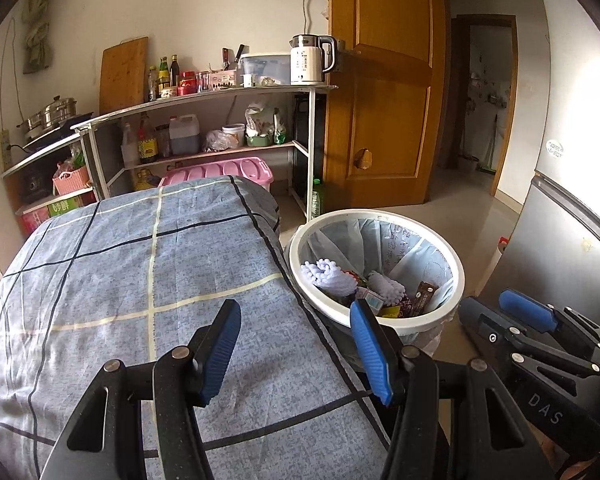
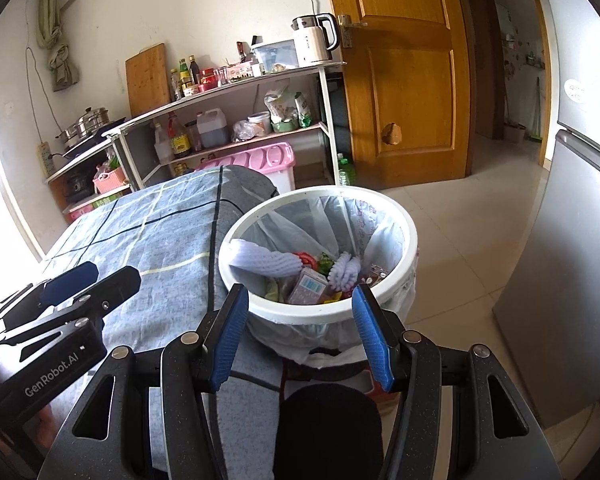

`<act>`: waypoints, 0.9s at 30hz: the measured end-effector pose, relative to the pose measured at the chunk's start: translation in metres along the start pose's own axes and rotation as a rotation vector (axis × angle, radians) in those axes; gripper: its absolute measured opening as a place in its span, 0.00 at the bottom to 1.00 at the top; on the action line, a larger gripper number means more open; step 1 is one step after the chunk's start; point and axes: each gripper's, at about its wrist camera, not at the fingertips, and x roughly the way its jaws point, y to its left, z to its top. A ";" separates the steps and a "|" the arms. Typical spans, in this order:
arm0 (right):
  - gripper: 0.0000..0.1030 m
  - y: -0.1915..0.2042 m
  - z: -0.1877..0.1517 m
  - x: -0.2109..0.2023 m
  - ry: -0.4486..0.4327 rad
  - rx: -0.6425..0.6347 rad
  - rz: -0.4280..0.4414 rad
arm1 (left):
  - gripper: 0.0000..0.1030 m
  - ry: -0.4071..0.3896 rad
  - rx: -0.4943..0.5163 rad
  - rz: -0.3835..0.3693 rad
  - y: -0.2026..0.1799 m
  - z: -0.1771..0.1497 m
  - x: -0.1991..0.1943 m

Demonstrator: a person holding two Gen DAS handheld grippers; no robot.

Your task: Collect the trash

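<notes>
**Now both grippers are hanging empty by the bin**

Nothing is sitting between the fingers of either tool. The left gripper is standing spread over the cloth, just left of the bin, and the right gripper is standing spread too, facing the bin's near rim. I judge the jaws are being kept apart because their loads are already dropped and they are being readied for another pick.

The trash is lying inside the bin: white knitted rags, a small pink carton, wrappers. A pale liner is folding over the rim, likely so the lot can be lifted out as one. The bin is sitting against the checked blue cloth's edge, probably so reaches stay short.

No loose litter is showing on the cloth. Beyond the bin, a shelf rack is carrying bottles and a kettle; right of the rack a wooden door is standing, with pale floor tiles and a grey fridge on the bin's right.
</notes>
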 end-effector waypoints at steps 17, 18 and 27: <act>0.53 0.004 -0.001 -0.003 -0.006 -0.002 0.000 | 0.55 0.003 -0.011 -0.007 0.003 -0.004 -0.006; 0.53 0.004 -0.001 -0.003 -0.006 -0.002 0.000 | 0.55 0.003 -0.013 -0.008 0.003 -0.004 -0.006; 0.53 0.007 -0.002 -0.004 -0.004 -0.003 0.003 | 0.55 0.010 -0.021 -0.006 0.005 -0.004 -0.005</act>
